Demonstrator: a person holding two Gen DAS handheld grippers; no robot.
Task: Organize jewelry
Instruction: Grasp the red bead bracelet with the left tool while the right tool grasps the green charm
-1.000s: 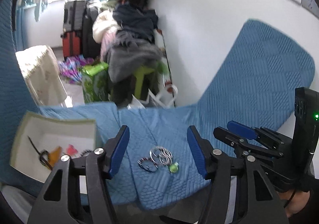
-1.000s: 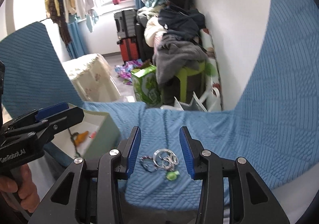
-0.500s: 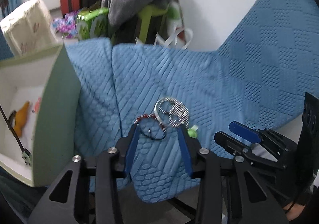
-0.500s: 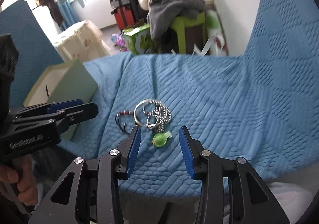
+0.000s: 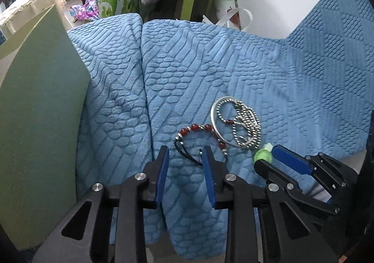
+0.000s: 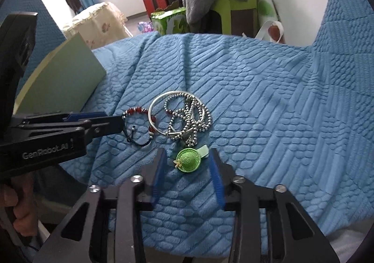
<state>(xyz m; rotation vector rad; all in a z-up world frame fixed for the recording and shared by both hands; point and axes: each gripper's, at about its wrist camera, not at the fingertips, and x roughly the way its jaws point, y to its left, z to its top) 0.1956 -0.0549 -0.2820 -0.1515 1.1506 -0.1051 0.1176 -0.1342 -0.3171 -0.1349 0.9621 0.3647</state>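
A: Item 1, red bead bracelet (image 5: 198, 133), black cord. Loc?
B: On blue quilted cover (image 5: 292, 71), touching silver bangle (image 5: 216, 126) w/ ball chains (image 5: 245, 122). Left gripper (image 5: 185, 153) over its cord end; jaws closing, not yet pinching, cord btwn them.
A: Item 2?
B: Green hat clip (image 6: 188, 159), just below chain pile. Right gripper (image 6: 188, 162) straddles it; jaws closing, pads still apart from it.
A: Box?
B: Green box (image 5: 39, 108), left of the jewelry.

"GenRobot.AI" in grey letters on left gripper (image 6: 116, 124) body side, right wrist view; nothing else legible.
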